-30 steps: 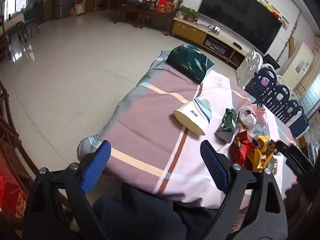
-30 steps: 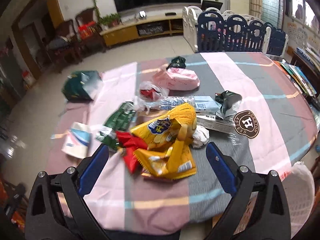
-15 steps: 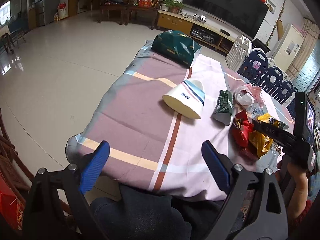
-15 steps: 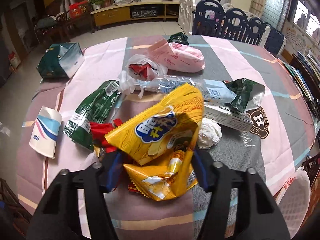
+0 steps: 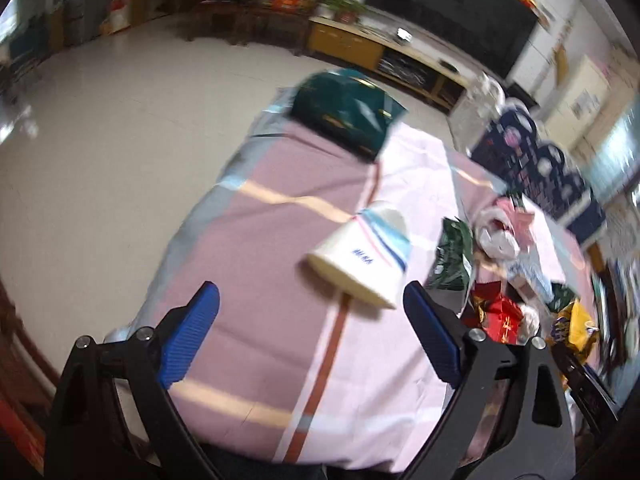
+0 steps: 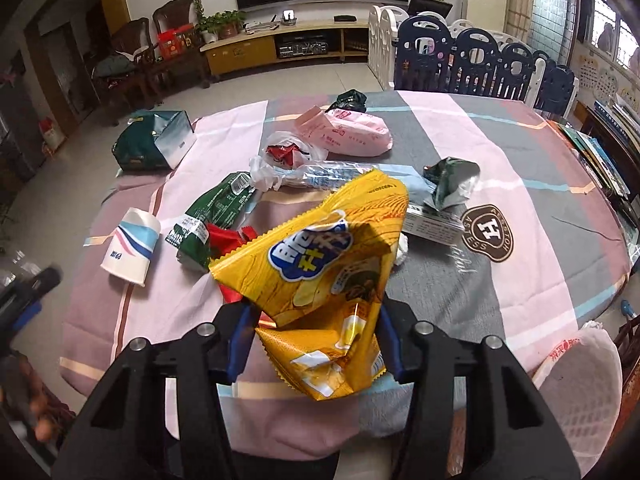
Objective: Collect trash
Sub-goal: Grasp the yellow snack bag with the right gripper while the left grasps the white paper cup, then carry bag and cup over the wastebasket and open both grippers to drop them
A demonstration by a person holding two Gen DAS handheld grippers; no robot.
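Note:
A yellow chip bag hangs crumpled above the striped tablecloth, and my right gripper is still closing, with its blue pads pressing on the bag's lower half. Behind it lie a red wrapper, a dark green wrapper and a tipped paper cup. My left gripper is open over the near edge of the cloth with nothing between its fingers. The paper cup lies just ahead, close to its right finger. This view is motion-blurred.
A dark green bag sits at the far left of the table. Farther back lie a pink bag, a white plastic bag, a crumpled foil wrapper and a small box. A white sack stands at the lower right.
My right gripper went from wide open to closed on the yellow chip bag and raised it off the cloth. My left gripper moved in toward the paper cup, still open.

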